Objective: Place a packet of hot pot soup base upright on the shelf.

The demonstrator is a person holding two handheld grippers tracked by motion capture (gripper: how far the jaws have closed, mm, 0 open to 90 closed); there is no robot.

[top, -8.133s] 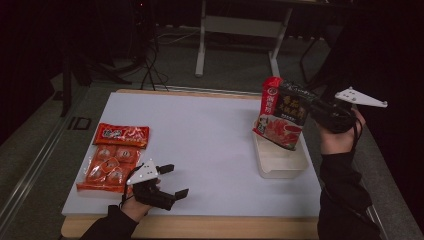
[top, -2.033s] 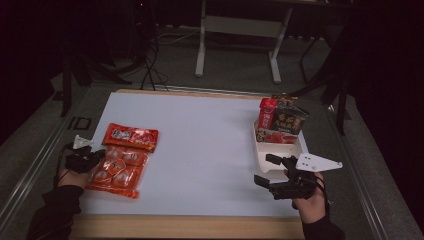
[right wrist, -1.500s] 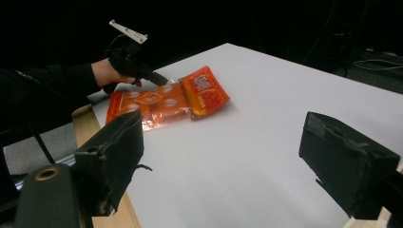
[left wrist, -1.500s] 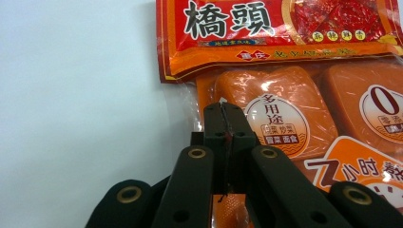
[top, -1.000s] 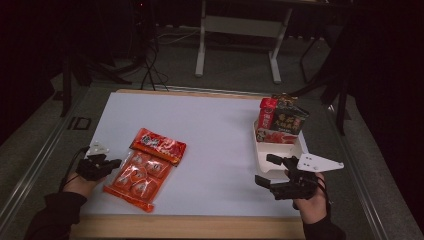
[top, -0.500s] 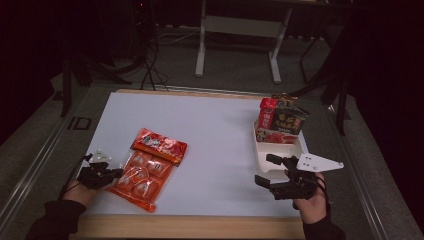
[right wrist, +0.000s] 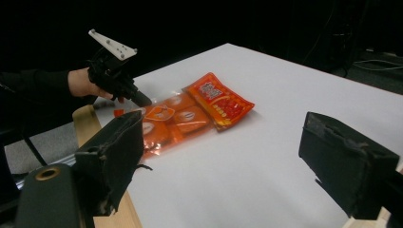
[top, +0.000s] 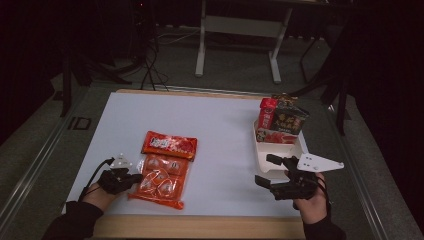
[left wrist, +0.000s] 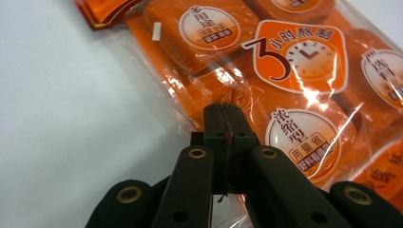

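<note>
Dragged rightward and turned since two seconds back: orange snack bag, now lower left of centre in the high view, long axis running upper frame to lower, red header uppermost. One bag, two cartons in white tray at right. Left gripper clamped on bag's left edge; right gripper gaping, empty. Wide bare table between; front edge close below bag.

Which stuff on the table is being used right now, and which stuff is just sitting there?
Being used:
- orange snack bag, its clear edge pinched in the shut left claw
- left claw, at the bag's near-left edge

Just sitting there:
- white tray holding packets at its far end
- right claw, open, holding nothing, near the tray
- white table
</note>
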